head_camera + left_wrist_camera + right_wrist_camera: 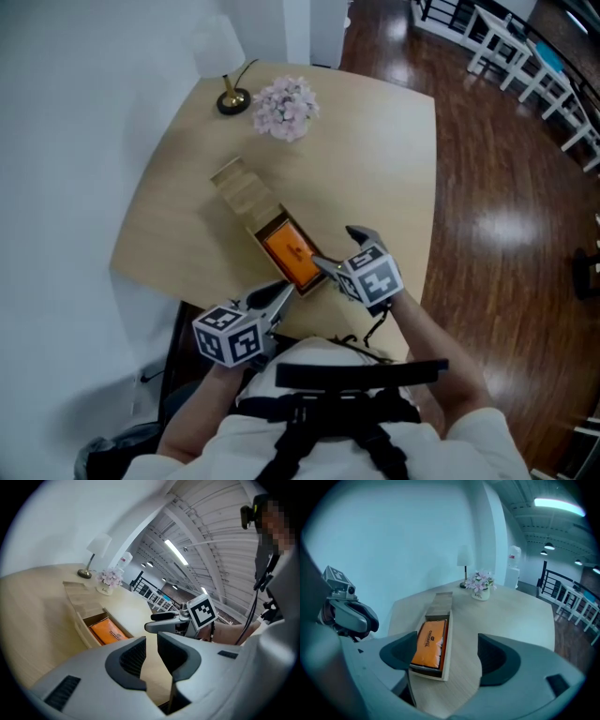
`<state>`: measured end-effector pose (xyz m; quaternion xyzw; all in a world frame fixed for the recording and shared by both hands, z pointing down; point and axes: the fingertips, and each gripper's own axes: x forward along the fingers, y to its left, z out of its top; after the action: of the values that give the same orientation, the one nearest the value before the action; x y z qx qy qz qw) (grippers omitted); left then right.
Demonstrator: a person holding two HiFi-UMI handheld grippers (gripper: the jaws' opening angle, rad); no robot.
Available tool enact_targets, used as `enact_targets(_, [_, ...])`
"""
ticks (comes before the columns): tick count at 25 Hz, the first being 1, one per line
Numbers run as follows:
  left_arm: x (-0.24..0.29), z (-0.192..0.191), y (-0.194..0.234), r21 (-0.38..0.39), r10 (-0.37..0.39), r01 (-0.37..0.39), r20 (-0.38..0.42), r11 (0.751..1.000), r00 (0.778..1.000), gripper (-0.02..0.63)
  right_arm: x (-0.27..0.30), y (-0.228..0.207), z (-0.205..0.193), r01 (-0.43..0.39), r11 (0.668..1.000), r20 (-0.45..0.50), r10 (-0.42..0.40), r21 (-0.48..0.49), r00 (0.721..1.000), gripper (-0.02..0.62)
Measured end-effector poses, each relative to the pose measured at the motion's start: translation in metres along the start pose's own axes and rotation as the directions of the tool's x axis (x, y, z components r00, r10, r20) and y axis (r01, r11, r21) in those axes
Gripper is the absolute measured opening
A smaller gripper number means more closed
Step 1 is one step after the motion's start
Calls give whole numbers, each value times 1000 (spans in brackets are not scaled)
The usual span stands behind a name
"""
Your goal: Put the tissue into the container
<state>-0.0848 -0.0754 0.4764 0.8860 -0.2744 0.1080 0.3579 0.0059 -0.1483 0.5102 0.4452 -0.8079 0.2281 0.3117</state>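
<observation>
An orange tissue pack lies flat inside a long wooden box near the table's front edge. The box's sliding lid is drawn back toward the far end. My right gripper hovers just right of the box's near end, open, with nothing between its jaws. In the right gripper view the tissue pack shows beyond the left jaw, inside the box. My left gripper sits at the box's near corner, its jaws close together and empty. The left gripper view shows the tissue pack in the box.
A vase of pink flowers and a small table lamp stand at the far side of the light wooden table. Dark wooden floor lies to the right, with white railings beyond. A white wall runs along the left.
</observation>
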Motion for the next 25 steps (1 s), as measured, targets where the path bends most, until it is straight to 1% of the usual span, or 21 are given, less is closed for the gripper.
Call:
enact_targets(3, [7, 4, -10, 14, -28, 28, 7, 1000, 1000, 77, -14, -15, -1, 35, 998, 30, -36, 49, 999, 376])
enact_targets(5, [12, 4, -18, 21, -44, 44, 1, 999, 999, 77, -23, -23, -6, 47, 995, 41, -51, 83, 998, 359])
enact_targets(7, [17, 2, -25, 31, -59, 59, -9, 998, 998, 77, -32, -31, -11, 63, 991, 47, -68, 115, 997, 327])
enact_targets(9, [21, 2, -31, 40, -72, 73, -19, 997, 997, 77, -40, -40, -16, 79, 984, 54, -88, 157, 995, 270])
enact_targets(13, [25, 0, -40, 53, -92, 93, -39, 994, 995, 77, -56, -53, -24, 100, 969, 72, -120, 228, 990, 216])
enact_targets(15, [26, -1, -44, 58, -98, 100, -45, 993, 994, 77, -66, -58, -27, 115, 961, 83, -140, 253, 987, 166])
enact_targets(16, [27, -1, -46, 60, -101, 103, -47, 993, 994, 77, -71, -60, -29, 123, 956, 87, -151, 265, 985, 150])
enact_targets(18, [27, -2, -49, 64, -108, 111, -51, 992, 993, 77, -79, -63, -33, 146, 950, 87, -176, 276, 980, 86])
enact_targets(20, [27, -2, -53, 68, -116, 120, -54, 991, 992, 77, -88, -64, -38, 175, 948, 79, -202, 266, 976, 3])
enact_targets(22, [27, -3, -56, 69, -125, 128, -56, 989, 991, 77, -96, -63, -42, 187, 946, 76, -214, 263, 974, 3])
enact_targets(25, [26, -2, -62, 70, -137, 141, -56, 988, 989, 77, -110, -61, -49, 187, 940, 80, -218, 285, 973, 3])
